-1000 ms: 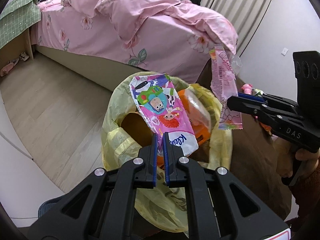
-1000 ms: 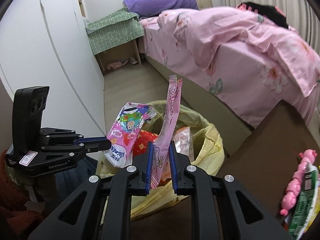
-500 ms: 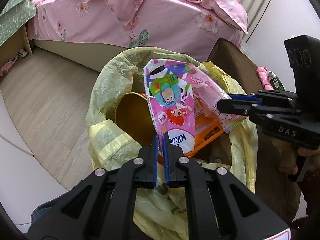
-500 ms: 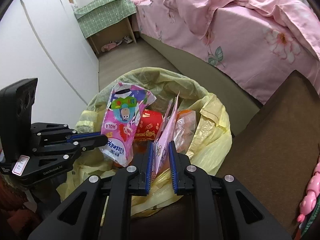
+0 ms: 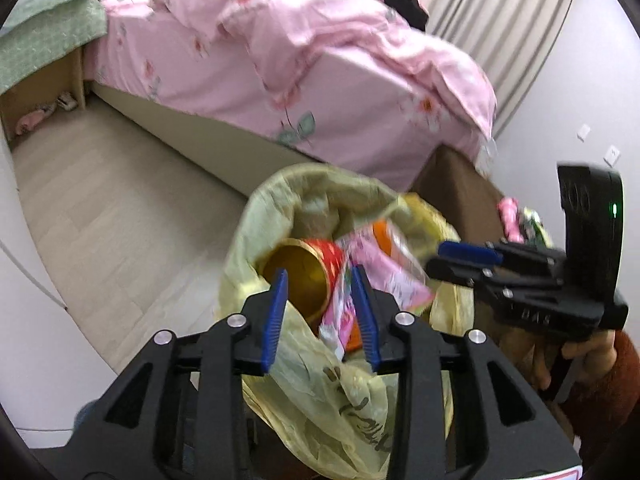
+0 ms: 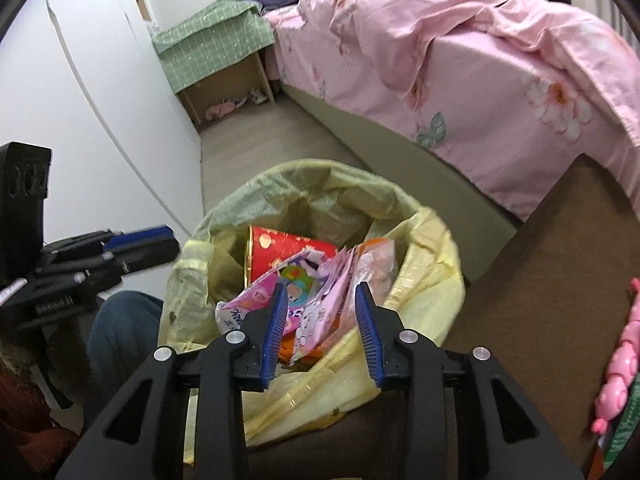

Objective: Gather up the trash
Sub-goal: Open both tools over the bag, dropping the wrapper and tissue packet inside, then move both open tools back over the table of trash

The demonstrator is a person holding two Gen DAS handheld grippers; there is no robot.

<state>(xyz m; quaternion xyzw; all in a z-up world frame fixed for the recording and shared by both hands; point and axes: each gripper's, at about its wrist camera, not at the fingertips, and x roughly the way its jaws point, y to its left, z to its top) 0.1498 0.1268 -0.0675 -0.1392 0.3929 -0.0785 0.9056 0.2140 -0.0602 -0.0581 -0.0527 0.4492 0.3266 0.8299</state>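
A bin lined with a yellow bag point(image 5: 312, 178) point(image 6: 304, 172) stands below both grippers. Inside lie a red-and-gold paper cup point(image 5: 320, 256) point(image 6: 288, 246), a pink cartoon tissue pack point(image 6: 256, 300) point(image 5: 340, 316) and a pink snack wrapper point(image 5: 384, 276) point(image 6: 336, 280). My left gripper point(image 5: 318, 280) hangs over the bin's near rim with its jaws opening. The pink pack shows between them, loose, with no pad pressing on it. My right gripper point(image 6: 320, 292) hovers over the same opening, its jaws opening too and nothing gripped. Each gripper shows in the other's view point(image 5: 452, 256) point(image 6: 160, 240).
A bed with pink bedding point(image 6: 460, 60) runs behind the bin. A brown surface point(image 6: 540, 280) beside it carries a pink toy point(image 6: 620, 360) and a green packet. A green-covered nightstand point(image 6: 212, 48) and a white wall point(image 6: 80, 100) stand to the left. A person's denim knee point(image 6: 120, 328) is near.
Both grippers spread their jaws and let go. The tissue pack and the pink wrapper, held above the bin earlier, now lie inside the bag.
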